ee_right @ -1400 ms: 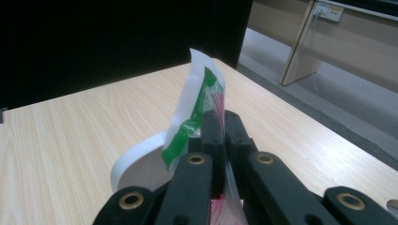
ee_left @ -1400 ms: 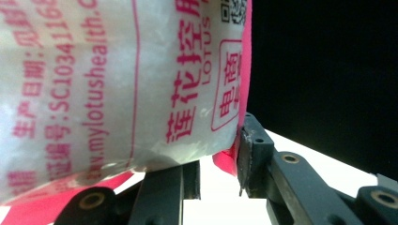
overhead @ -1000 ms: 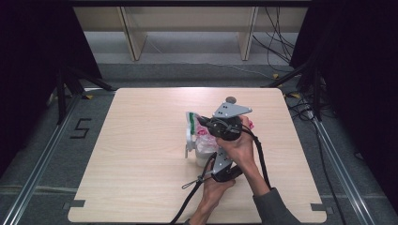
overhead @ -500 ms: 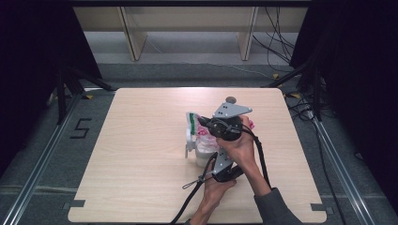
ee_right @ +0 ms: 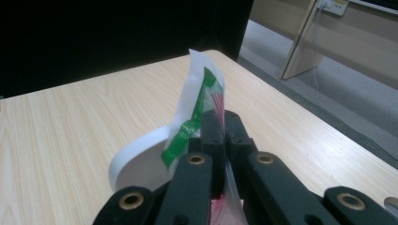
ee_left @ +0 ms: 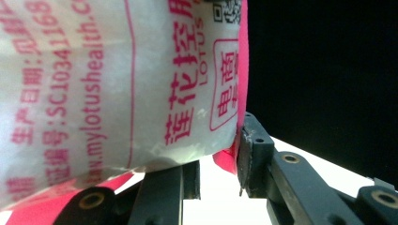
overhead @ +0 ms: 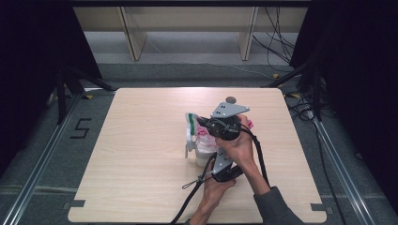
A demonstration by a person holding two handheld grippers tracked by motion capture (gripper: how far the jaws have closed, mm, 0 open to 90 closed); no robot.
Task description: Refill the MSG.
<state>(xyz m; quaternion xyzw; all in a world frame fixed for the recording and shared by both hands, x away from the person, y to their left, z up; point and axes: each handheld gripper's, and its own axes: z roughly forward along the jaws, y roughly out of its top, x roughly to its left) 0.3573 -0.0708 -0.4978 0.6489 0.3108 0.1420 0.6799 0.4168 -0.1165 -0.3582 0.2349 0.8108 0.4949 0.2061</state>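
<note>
Bag (overhead: 202, 136) mid-desk (overhead: 141, 140), right tongs (ee_right: 220, 123) clamped on bag's top edge, left tongs (ee_left: 213, 157) gripping bag's lower body

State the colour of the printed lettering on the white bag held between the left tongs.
Pink-red lettering on the white bag, clearest in the left gripper view.

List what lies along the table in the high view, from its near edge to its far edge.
Left gripper → white bag with pink print → right gripper on the bag's green-striped top edge → small dark round thing → bare table.
</note>
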